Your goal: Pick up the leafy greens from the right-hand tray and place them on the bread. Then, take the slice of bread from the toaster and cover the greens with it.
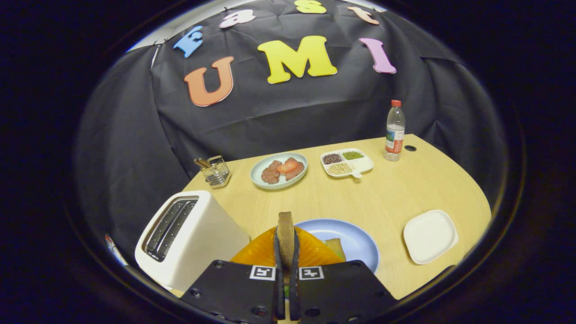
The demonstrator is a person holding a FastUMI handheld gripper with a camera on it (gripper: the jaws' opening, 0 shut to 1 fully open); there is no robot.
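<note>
Gripper: its fingers are pressed close on a slice of bread, one on each flat face, pinching it between them.
Bread slice: held on edge, upright, its thin edge facing the camera; its long axis runs up from between the fingers, and the brown crust end sticks out beyond the fingertips.
Where the slice is: in the air above the near part of the blue plate, to the right of the toaster, not touching either.
Blue plate: lies on the table just ahead of the fingers; a piece of bread shows on it beside the right finger, and a bit of green shows low between the fingers.
Orange thing: a ribbed, translucent orange shape spreads to both sides behind the fingers, covering the near side of the blue plate; what it is I cannot tell.
Toaster: white, left of the fingers, slots up and running away from the camera; the slots look dark.
White tray: square, right of the blue plate, well apart from the fingers.
Far things: a pale plate with meat slices and a tomato piece, a divided dish of beans, a bottle near the far right edge, and a wire basket at the far left.
In the way: the orange thing lies between the held slice and the plate.
</note>
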